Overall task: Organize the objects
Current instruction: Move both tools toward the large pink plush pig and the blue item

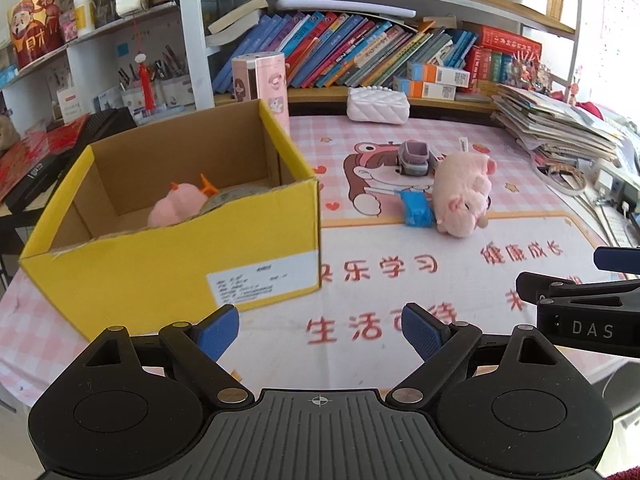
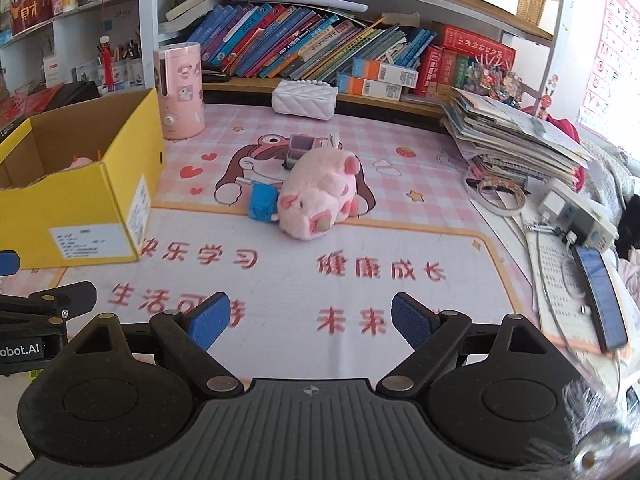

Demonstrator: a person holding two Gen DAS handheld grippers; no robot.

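A yellow cardboard box (image 1: 168,276) (image 2: 80,216) stands open on the left of the pink desk mat, with a small pink plush (image 1: 176,204) inside. Mid-mat lies a pink pig plush (image 1: 464,196) (image 2: 320,200) on its side, a small blue toy (image 1: 416,208) (image 2: 262,202) against it and a grey-purple toy (image 1: 414,158) (image 2: 300,148) just behind. My left gripper (image 1: 320,334) hovers open over the mat's near edge, right of the box front. My right gripper (image 2: 306,320) is open too, nothing between its pads, well short of the pig.
A pink cylinder container (image 2: 180,92) stands behind the box, a white quilted pouch (image 2: 304,100) by the bookshelf. A leaning pile of papers (image 2: 516,136) sits at the right, with a power strip (image 2: 576,216), cables and a phone (image 2: 600,300) along the right edge.
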